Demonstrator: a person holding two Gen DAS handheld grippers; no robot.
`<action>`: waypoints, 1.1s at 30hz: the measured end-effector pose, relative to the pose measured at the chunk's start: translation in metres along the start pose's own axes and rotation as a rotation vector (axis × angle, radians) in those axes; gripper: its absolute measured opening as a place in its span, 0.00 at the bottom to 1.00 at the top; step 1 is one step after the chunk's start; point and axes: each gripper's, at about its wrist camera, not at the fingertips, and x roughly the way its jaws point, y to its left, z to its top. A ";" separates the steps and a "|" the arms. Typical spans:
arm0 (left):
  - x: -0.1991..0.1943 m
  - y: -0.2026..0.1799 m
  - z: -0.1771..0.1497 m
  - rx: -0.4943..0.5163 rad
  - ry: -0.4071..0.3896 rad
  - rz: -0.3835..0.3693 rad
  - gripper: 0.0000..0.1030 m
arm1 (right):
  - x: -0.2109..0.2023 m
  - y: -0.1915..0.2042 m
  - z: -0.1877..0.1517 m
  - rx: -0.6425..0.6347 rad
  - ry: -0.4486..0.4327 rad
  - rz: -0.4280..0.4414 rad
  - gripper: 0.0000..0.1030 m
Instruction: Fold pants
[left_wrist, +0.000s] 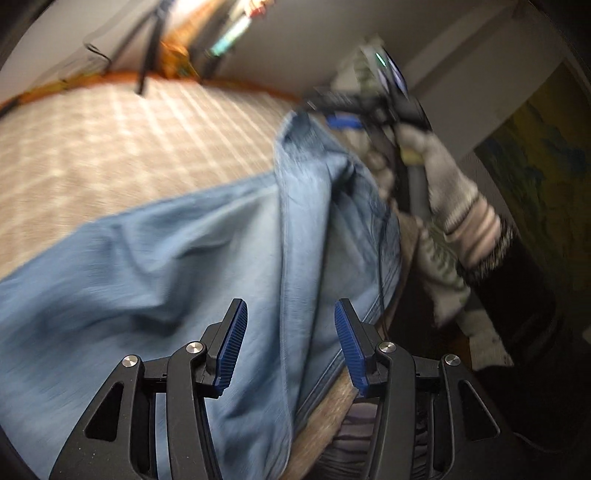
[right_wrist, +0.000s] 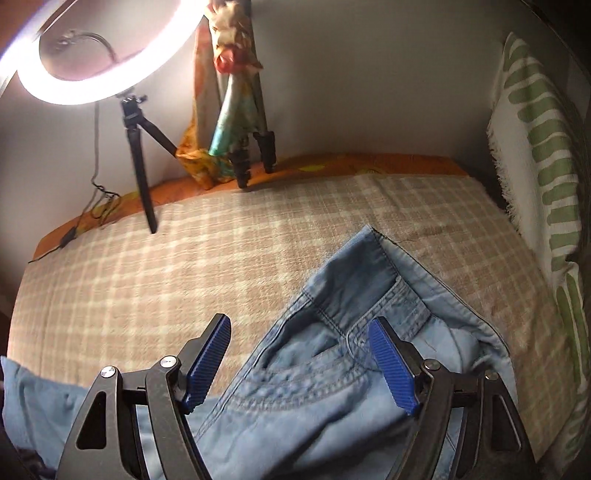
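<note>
- Both grippers are seen parted, with nothing pinched between the blue ribbed pads; the left gripper (left_wrist: 291, 345) is held moderately open above the pants (left_wrist: 155, 266), and the right gripper (right_wrist: 301, 363) is spread wider over the same garment.
- Between the left gripper's fingers, at twelve o'clock from the tips, a long stitched seam is seen running along a fold of light blue denim.
- From the right wrist view, the waistband (right_wrist: 369, 273) is found at one o'clock from the gripper, turned outward so its darker inner face is shown, with a curved, double-stitched pocket edge just below it.
- Loose threads are noticed at the waistband's upper corner.
- Pale, faded, creased fabric is spread toward nine o'clock in the left view, blurred throughout.
- The pants are laid on a beige checked blanket (right_wrist: 184, 266) covering a bed, near its edge.
- At two o'clock in the left view, the right gripper is glimpsed, gripped by a gloved hand (left_wrist: 439, 173).
- Farther off in the right view, a ring light (right_wrist: 122, 85) on a tripod (right_wrist: 142, 162) is set at eleven o'clock, and a green-patterned pillow (right_wrist: 546, 192) is propped at three o'clock.
</note>
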 end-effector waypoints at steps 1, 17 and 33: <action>0.008 -0.002 0.002 0.004 0.021 -0.007 0.46 | 0.007 0.001 0.003 0.002 0.011 -0.012 0.77; 0.050 -0.017 -0.004 0.049 0.100 -0.034 0.31 | 0.091 0.005 0.006 -0.003 0.136 -0.190 0.56; 0.042 -0.055 0.000 0.222 0.034 0.033 0.04 | -0.063 -0.091 -0.021 0.194 -0.173 0.112 0.08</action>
